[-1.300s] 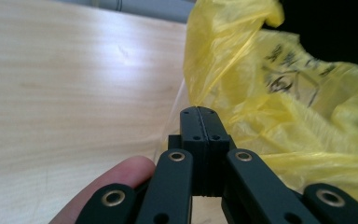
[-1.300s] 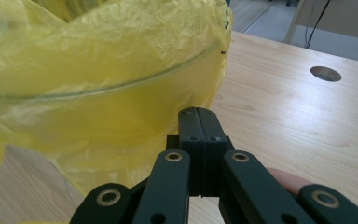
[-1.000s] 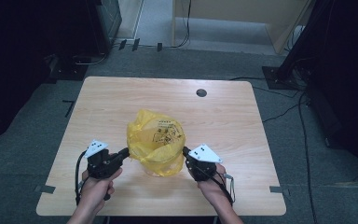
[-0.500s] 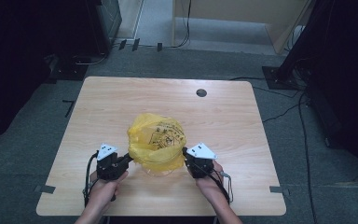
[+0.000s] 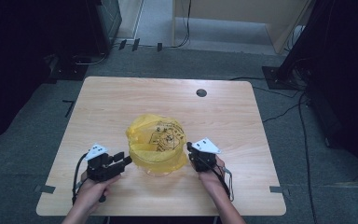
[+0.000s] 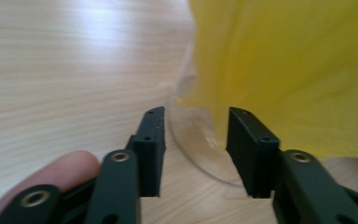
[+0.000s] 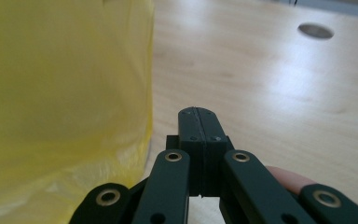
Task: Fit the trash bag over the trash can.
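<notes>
we see the yellow bag (image 5: 157,143) near the worktop's (image 5: 121,100) front edge settled lower than before, our left tongs (image 5: 127,161) now apart beside it, our right tongs (image 5: 189,147) pressed together.

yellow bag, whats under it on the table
The yellow bag is draped over a clear round container, whose bare lower wall shows between the left gripper's open jaws. The bag hides its contents.

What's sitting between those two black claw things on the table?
In the high view, a yellow bag draped over a clear container sits between the left gripper and right gripper.
</notes>
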`<state>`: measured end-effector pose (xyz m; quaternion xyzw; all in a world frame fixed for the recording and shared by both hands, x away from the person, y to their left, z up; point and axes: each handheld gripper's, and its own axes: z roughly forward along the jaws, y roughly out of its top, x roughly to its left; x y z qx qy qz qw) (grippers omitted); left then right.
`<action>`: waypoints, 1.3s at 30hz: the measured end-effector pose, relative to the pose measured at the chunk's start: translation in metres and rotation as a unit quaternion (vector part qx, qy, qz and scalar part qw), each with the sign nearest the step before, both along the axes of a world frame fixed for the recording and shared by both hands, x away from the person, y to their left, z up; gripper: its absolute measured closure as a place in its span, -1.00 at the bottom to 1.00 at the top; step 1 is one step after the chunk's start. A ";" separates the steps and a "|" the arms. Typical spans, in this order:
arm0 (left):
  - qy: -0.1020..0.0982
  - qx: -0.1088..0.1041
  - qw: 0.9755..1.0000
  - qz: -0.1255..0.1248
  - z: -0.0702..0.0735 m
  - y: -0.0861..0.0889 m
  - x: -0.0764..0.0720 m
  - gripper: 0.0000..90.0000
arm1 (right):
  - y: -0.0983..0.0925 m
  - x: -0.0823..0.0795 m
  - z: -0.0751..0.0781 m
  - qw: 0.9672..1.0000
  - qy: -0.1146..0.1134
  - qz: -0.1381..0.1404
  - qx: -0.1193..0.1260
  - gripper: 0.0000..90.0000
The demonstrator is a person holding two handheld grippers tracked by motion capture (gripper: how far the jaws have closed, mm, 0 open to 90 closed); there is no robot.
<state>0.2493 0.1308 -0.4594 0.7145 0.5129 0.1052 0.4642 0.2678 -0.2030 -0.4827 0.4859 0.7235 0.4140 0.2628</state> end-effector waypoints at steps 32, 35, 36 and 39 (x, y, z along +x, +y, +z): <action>-0.117 -0.053 0.991 0.033 0.067 -0.023 0.035 -0.12 | 0.000 -0.053 0.022 0.992 0.001 0.090 0.085 -0.07; -0.107 -0.022 0.993 0.038 0.063 -0.027 0.040 0.28 | 0.006 -0.052 0.017 0.993 0.000 0.100 0.067 0.31; -0.107 -0.022 0.993 0.038 0.063 -0.027 0.040 0.50 | 0.006 -0.052 0.017 0.993 0.000 0.100 0.067 0.31; -0.090 -0.033 0.995 0.029 0.062 -0.026 0.045 0.76 | 0.013 -0.054 0.014 0.994 -0.016 0.107 0.022 1.00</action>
